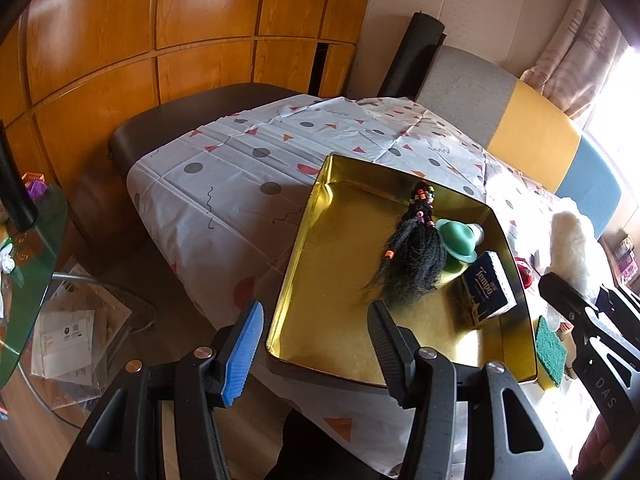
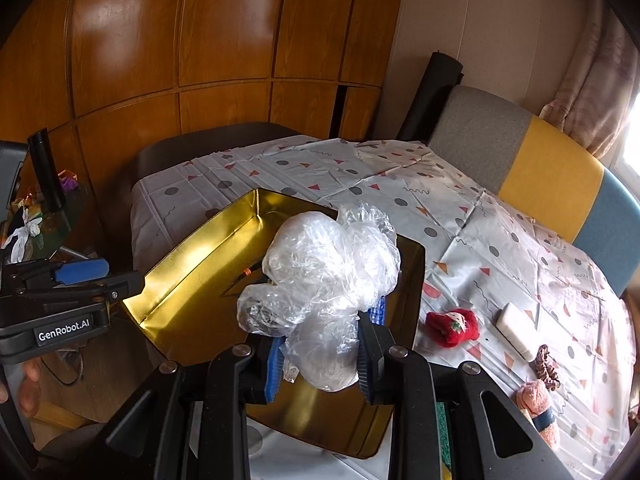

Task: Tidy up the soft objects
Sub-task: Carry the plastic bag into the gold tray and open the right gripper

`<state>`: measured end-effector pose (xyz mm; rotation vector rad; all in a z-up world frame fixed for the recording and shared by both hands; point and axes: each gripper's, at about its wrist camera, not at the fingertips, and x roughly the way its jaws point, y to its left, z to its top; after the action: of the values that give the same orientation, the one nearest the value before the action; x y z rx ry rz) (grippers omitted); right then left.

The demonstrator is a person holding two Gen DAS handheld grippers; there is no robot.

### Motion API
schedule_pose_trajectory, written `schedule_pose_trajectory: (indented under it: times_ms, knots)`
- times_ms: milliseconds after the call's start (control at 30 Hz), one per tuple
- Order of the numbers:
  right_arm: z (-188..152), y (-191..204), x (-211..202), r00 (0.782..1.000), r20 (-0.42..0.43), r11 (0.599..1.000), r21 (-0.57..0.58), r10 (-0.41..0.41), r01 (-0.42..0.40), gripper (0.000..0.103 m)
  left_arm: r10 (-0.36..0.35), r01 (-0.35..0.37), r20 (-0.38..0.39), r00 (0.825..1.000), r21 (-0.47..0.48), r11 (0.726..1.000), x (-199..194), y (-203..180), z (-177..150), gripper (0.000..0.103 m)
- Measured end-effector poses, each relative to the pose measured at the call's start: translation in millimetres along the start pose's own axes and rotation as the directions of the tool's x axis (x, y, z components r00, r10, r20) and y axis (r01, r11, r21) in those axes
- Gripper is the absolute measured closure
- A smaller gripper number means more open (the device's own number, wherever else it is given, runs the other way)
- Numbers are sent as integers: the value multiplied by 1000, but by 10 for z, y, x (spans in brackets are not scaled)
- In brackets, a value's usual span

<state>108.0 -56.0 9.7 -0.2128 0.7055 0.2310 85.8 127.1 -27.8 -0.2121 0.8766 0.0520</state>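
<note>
The right claw (image 2: 322,364) pinched the lower end of a crumpled clear plastic bag (image 2: 324,268), holding it above the gold tin tray (image 2: 192,256) on the counter (image 2: 460,216). The bag looked light, limp and slippery — best gripped at a bunched fold, not a single layer. The left claw (image 1: 316,344) hung spread and empty at the tray's near rim — tissue pack (image 1: 490,290) inside

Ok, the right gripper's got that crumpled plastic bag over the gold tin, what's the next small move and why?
Probably lower the right gripper a little and open it, dropping the plastic bag into the gold tin. The bag is already pinched over the tin's interior, where the black wig, green hat and Tempo tissue pack lie. The left gripper is open, holding nothing.
</note>
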Motion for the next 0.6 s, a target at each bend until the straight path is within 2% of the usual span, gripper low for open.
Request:
schedule_pose_trajectory:
  times_ms: [200, 367, 600]
  knots:
    - [54, 85, 290, 998, -55, 999, -16, 28, -28, 73, 6, -6, 6, 1000, -23, 1000, 5, 127, 10, 48]
    - [111, 181, 749, 991, -129, 999, -37, 27, -32, 73, 25, -24, 32, 999, -41, 999, -57, 258, 27, 48]
    - [235, 301, 1342, 975, -223, 998, -49, 17, -29, 73, 51, -49, 26, 998, -81, 996, -35, 481, 13, 48]
